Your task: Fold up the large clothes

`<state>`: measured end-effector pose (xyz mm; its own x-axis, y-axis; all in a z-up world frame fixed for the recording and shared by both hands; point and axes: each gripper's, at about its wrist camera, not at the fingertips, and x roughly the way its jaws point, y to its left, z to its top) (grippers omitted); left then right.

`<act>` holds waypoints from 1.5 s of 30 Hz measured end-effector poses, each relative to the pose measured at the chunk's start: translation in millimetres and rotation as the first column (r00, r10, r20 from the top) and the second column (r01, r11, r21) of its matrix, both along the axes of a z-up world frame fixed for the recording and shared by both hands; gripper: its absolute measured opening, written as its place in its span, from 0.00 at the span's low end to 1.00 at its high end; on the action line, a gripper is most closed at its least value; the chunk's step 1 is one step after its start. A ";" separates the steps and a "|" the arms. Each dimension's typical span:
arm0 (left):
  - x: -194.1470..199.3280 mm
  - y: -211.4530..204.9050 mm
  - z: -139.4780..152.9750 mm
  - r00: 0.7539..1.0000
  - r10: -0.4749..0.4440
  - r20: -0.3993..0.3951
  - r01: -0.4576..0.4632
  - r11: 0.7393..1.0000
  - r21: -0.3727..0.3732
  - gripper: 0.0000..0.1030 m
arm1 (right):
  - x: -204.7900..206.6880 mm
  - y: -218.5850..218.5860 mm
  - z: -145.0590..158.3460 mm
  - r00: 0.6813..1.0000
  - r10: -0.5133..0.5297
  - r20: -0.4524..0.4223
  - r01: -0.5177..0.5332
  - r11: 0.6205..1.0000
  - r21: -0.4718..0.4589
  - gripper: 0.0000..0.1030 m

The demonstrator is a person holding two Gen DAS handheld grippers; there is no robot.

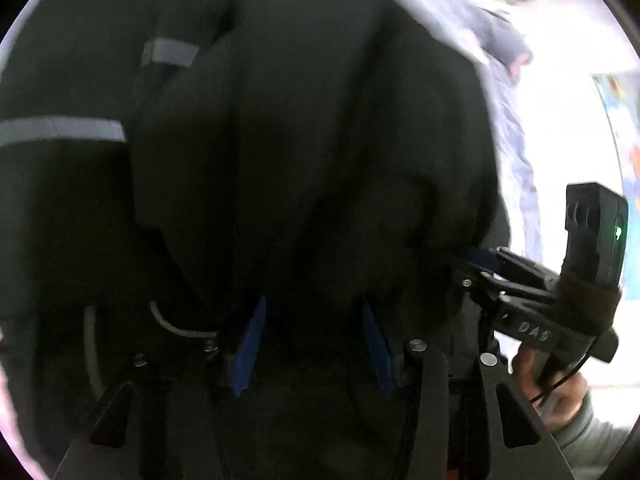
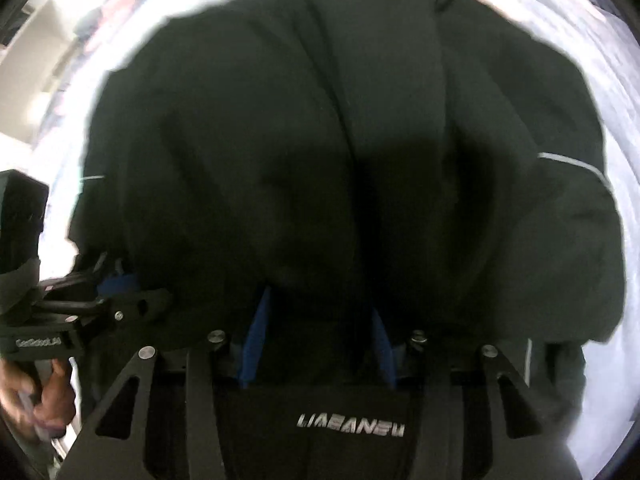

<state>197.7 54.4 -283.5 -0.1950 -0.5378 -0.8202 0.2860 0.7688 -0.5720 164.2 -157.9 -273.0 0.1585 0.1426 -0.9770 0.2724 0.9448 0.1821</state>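
Observation:
A large black garment (image 1: pixel 280 152) with grey stripes fills the left wrist view and hangs bunched from my left gripper (image 1: pixel 314 320), whose blue pads are pressed into the cloth. The same black garment (image 2: pixel 340 140) fills the right wrist view, with a silver logo (image 2: pixel 350 429) low down. My right gripper (image 2: pixel 320 320) is shut on a fold of it. The right gripper also shows in the left wrist view (image 1: pixel 480 260), gripping the garment's edge. The left gripper shows in the right wrist view (image 2: pixel 116 280), also on the cloth.
A pale, lightly patterned bed sheet (image 1: pixel 560 120) lies behind the garment. It also shows in the right wrist view (image 2: pixel 600 40). A grey-blue cloth (image 1: pixel 504 40) lies on it at the far right. A hand (image 1: pixel 560 392) holds the right gripper's handle.

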 end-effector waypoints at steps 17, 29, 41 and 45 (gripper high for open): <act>-59.9 118.3 102.7 0.974 0.143 0.177 -0.123 0.985 -0.120 0.47 | -113.2 -12.5 109.9 0.978 -0.162 0.131 0.166 0.986 -0.019 0.49; -109.9 198.4 106.0 0.924 0.304 0.230 -0.302 0.952 -0.048 0.47 | -225.8 -61.5 102.0 0.945 -0.314 0.095 0.317 0.948 -0.017 0.49; -202.9 234.4 84.4 0.817 0.541 0.199 -0.560 0.826 0.055 0.47 | -294.7 -98.3 90.0 0.977 -0.213 0.021 0.212 0.977 0.017 0.60; -223.6 243.0 76.4 0.792 0.576 0.201 -0.601 0.794 0.093 0.47 | -315.8 -95.1 69.1 0.985 -0.169 -0.036 0.170 0.985 0.037 0.60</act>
<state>-25.8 297.4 -207.1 0.2558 -0.3794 -0.8892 -0.1747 0.8865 -0.4285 -151.6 -253.1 -204.0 0.1520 0.1549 -0.9762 0.4345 0.8766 0.2067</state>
